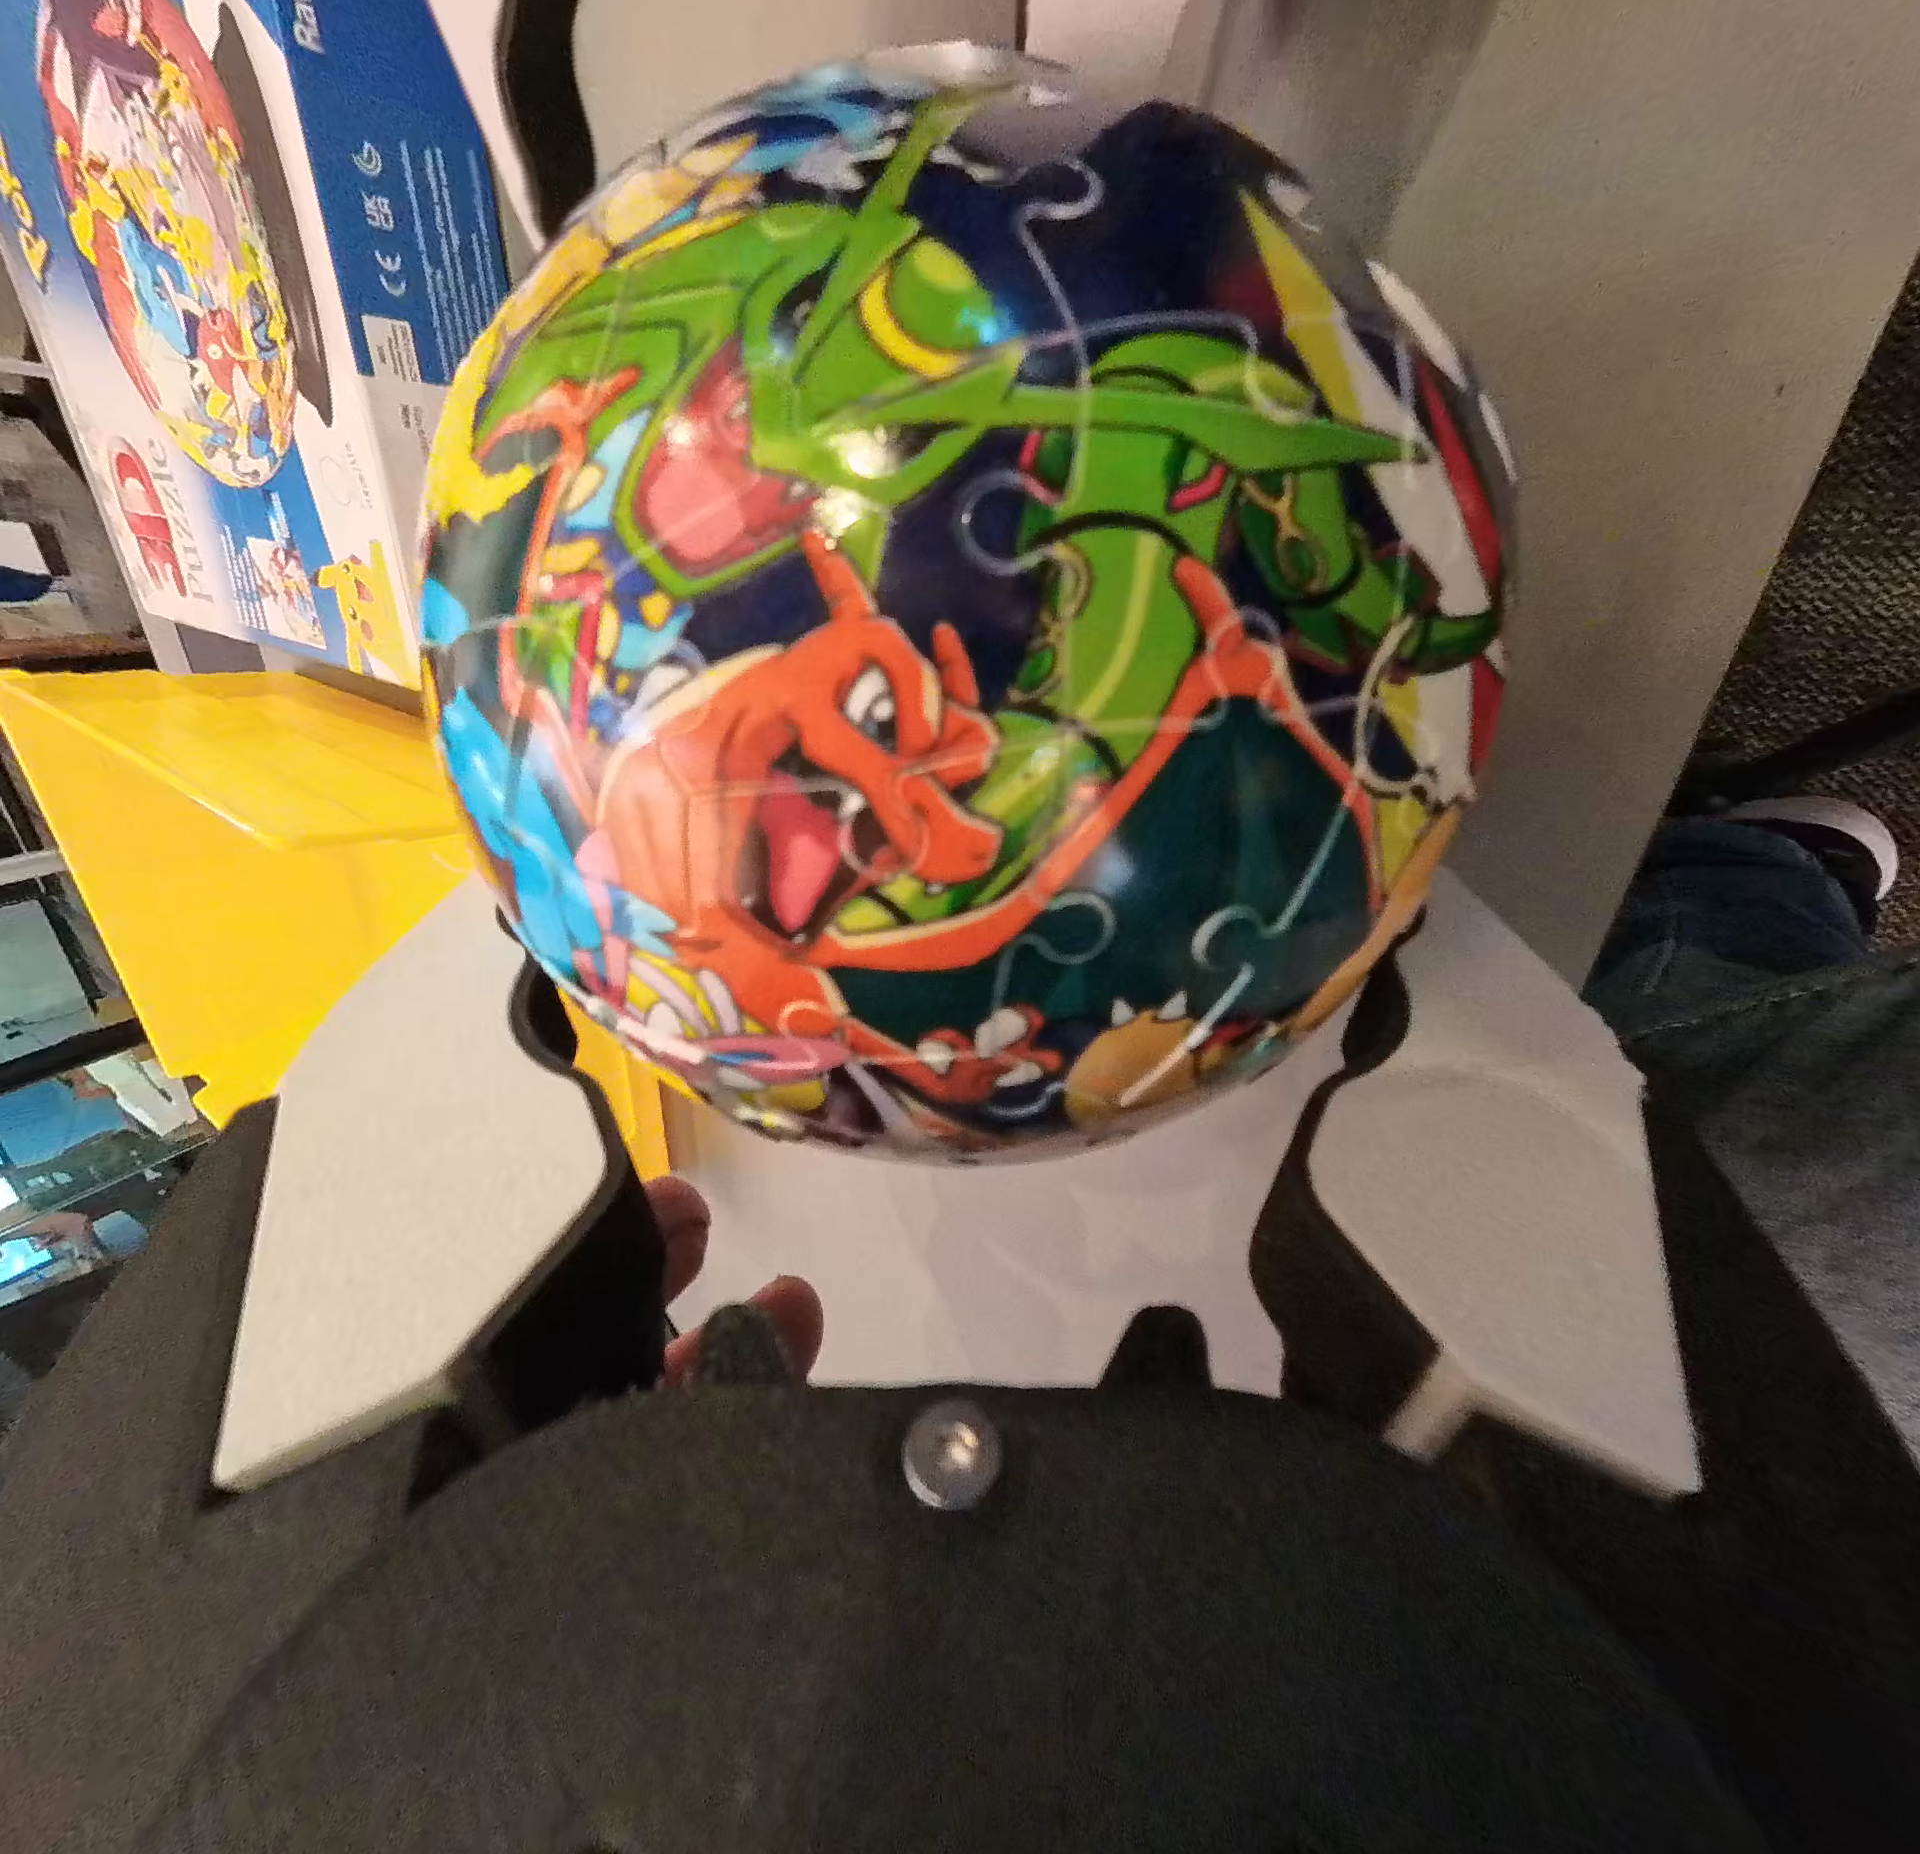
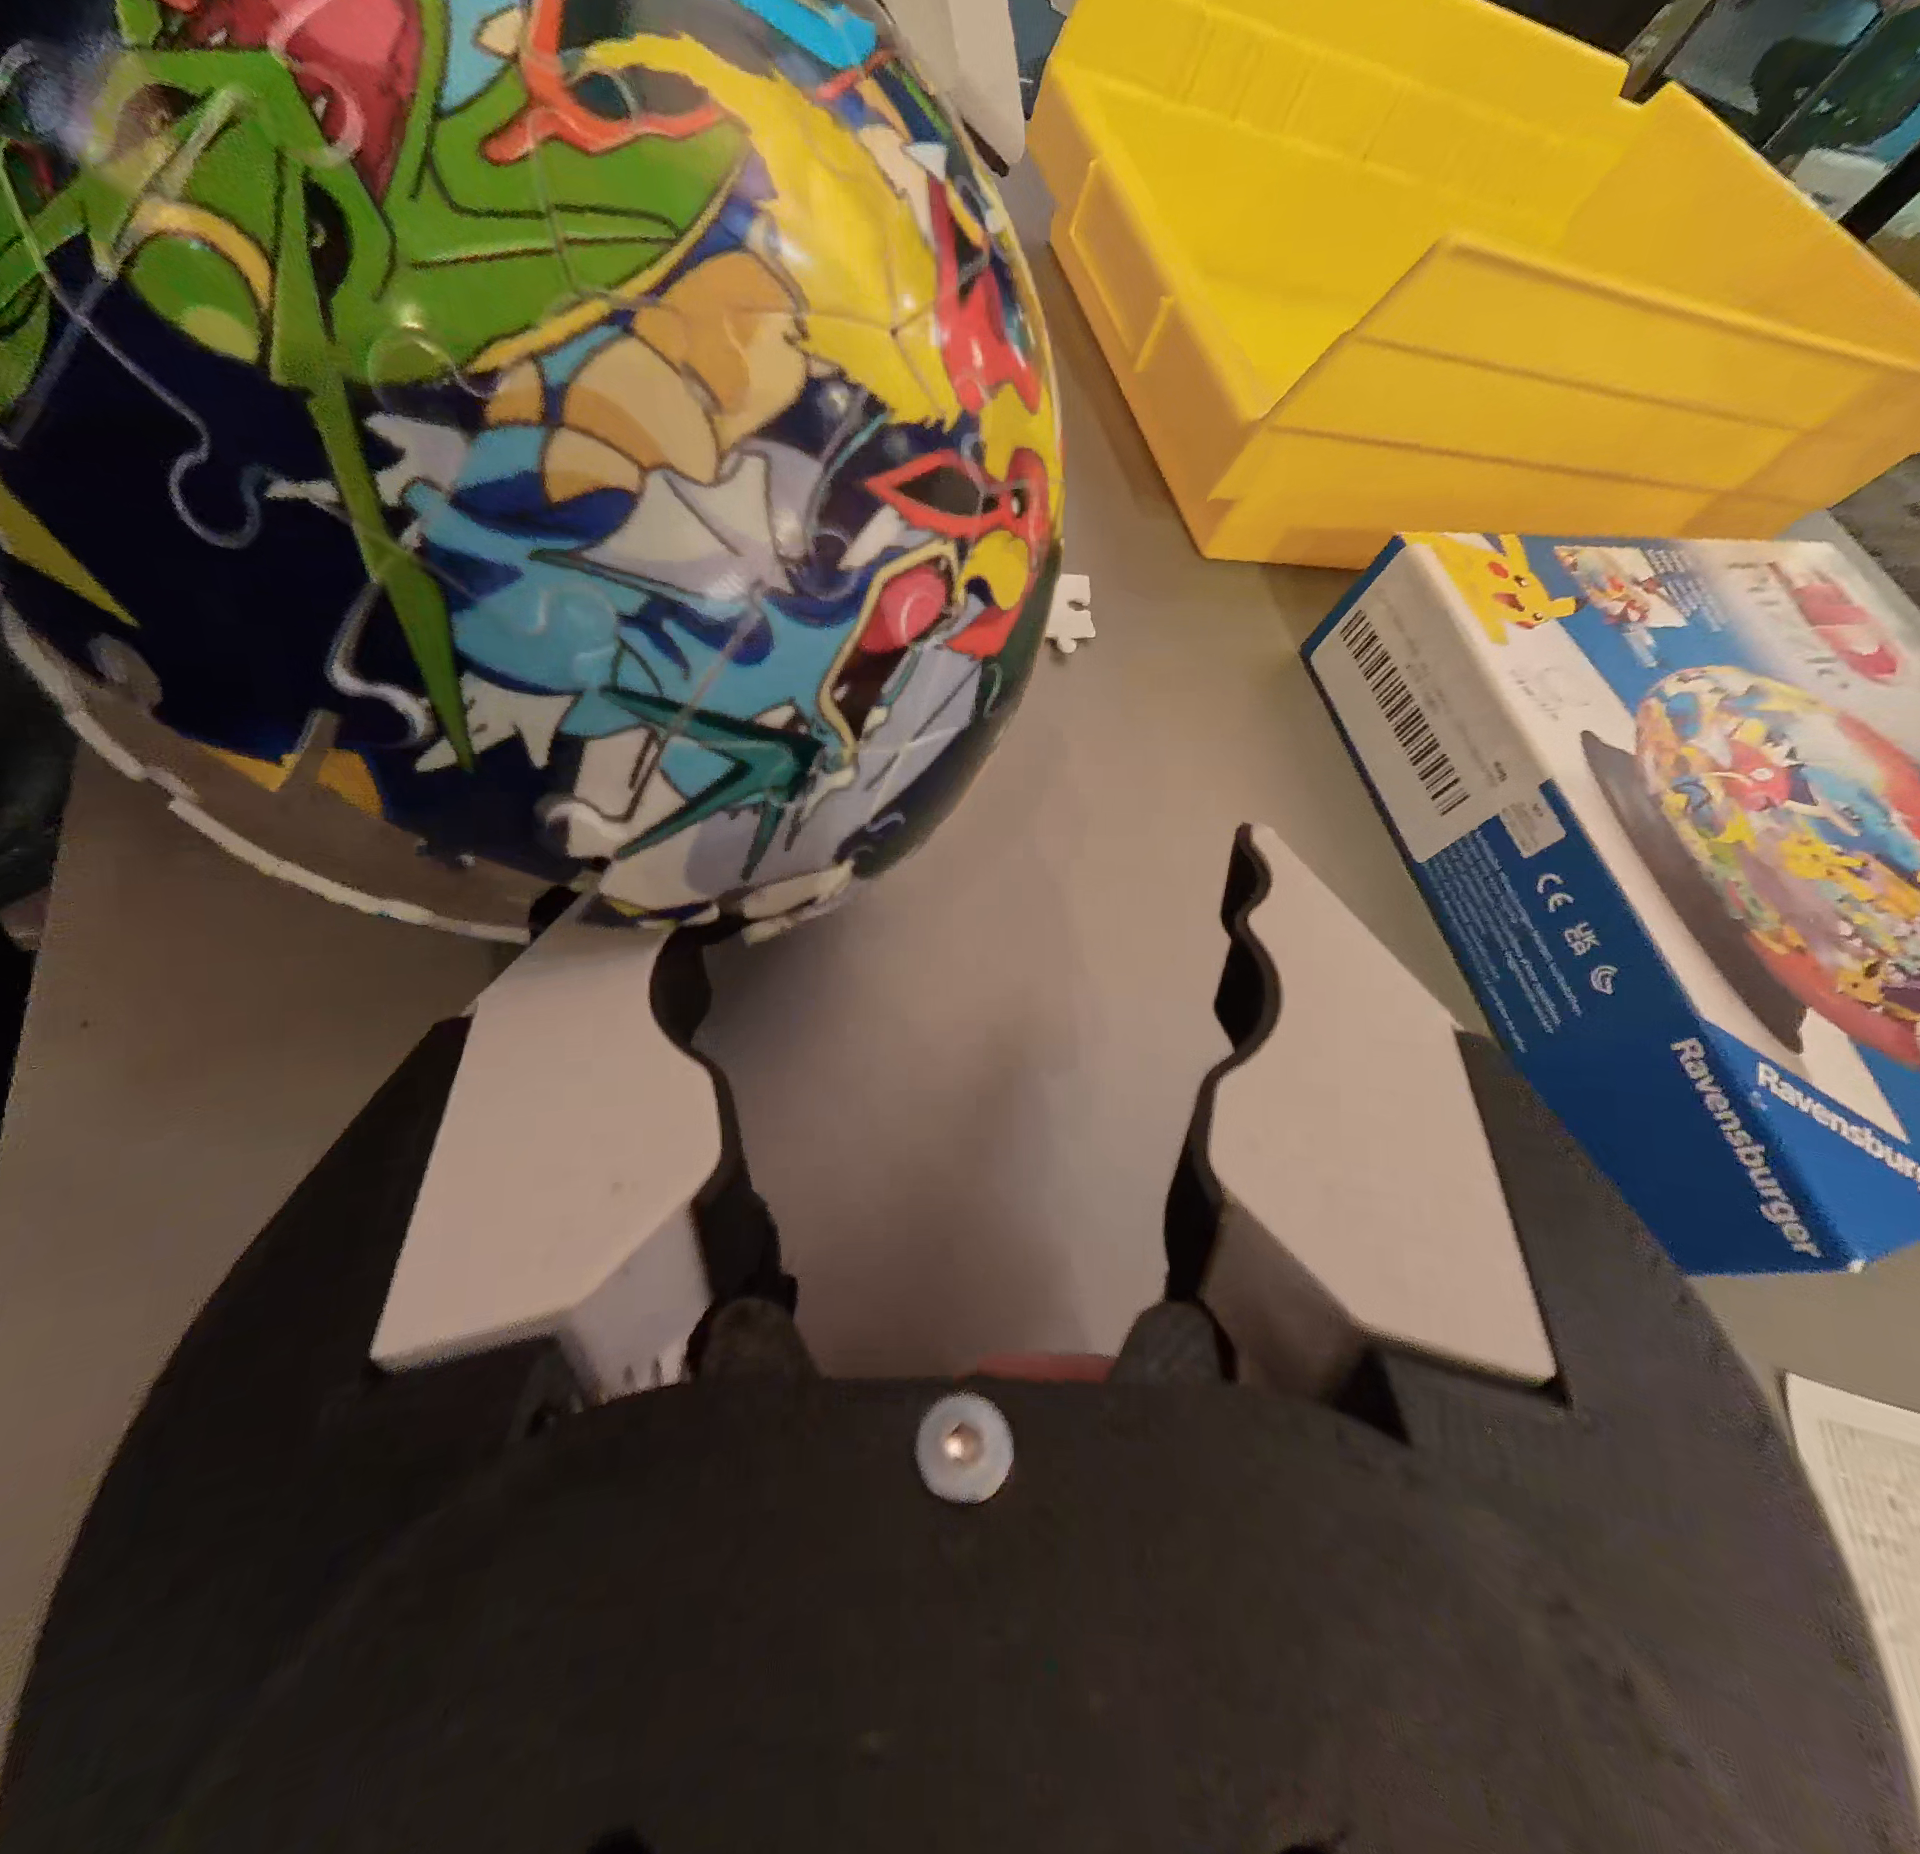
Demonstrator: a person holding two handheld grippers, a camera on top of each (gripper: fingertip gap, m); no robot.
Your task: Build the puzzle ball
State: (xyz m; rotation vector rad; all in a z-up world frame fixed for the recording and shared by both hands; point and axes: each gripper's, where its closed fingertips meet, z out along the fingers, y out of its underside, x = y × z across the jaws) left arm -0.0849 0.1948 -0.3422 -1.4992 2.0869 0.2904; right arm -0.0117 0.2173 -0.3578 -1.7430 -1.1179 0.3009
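The puzzle ball [image 1: 956,599] is a glossy, colourful sphere of interlocked pieces. My left gripper [image 1: 956,983] is shut on it, with its white fingers [image 1: 416,1129] pressed on the ball's two sides. In the right wrist view the ball [image 2: 499,433] is at the upper left, and its lower left rim [image 2: 208,817] is jagged and open. My right gripper [image 2: 935,900] is open and empty just below the ball, its left fingertip at the ball's underside. A loose white puzzle piece [image 2: 1075,609] lies on the grey table [image 2: 1039,765] beside the ball.
A yellow plastic bin [image 2: 1455,298] stands at the back right, also in the left wrist view [image 1: 229,828]. The blue puzzle box [image 2: 1662,869] lies at the right. A printed sheet [image 2: 1870,1555] is at the right edge. A person's leg [image 1: 1766,931] is at the right. The loose white puzzle piece [image 2: 1075,609] is about 12 cm from both grippers' fingertips.
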